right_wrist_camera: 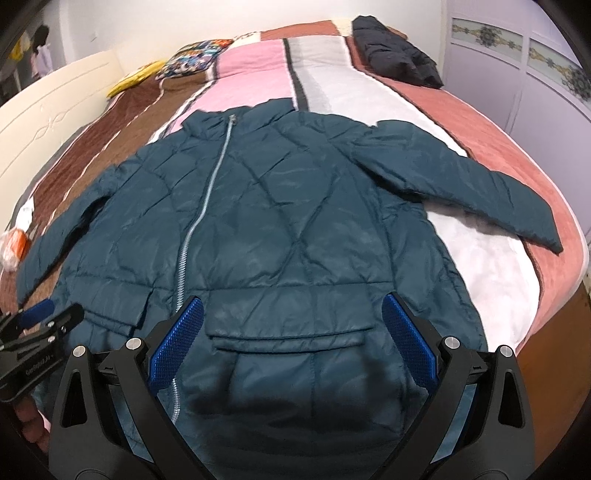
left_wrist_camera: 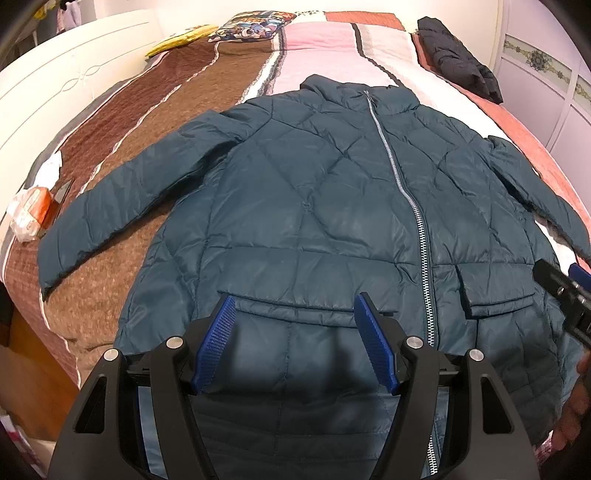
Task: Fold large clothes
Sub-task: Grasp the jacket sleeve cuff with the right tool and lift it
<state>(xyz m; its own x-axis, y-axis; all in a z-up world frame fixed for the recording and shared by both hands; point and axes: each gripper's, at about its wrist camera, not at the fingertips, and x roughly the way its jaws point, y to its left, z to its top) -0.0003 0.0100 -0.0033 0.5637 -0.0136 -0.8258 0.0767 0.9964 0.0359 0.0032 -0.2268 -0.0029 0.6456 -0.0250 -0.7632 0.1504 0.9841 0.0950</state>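
Note:
A teal quilted puffer jacket (left_wrist_camera: 314,192) (right_wrist_camera: 288,206) lies flat on the bed, front up and zipped, both sleeves spread out to the sides. My left gripper (left_wrist_camera: 295,299) is open above the flap pocket left of the zip, near the hem, with nothing between its blue pads (left_wrist_camera: 218,339). My right gripper (right_wrist_camera: 291,299) is open, wider still, over the other flap pocket (right_wrist_camera: 291,336). Each gripper shows at the edge of the other's view: the right gripper (left_wrist_camera: 561,284) and the left gripper (right_wrist_camera: 55,314). Neither holds any cloth.
The bed has a striped brown, pink, white and salmon cover (left_wrist_camera: 155,122). A dark folded jacket (left_wrist_camera: 458,59) lies at its far right, pillows (left_wrist_camera: 251,26) at the far end. A plastic bag (left_wrist_camera: 31,214) sits by the left sleeve. A wardrobe (right_wrist_camera: 517,70) stands to the right.

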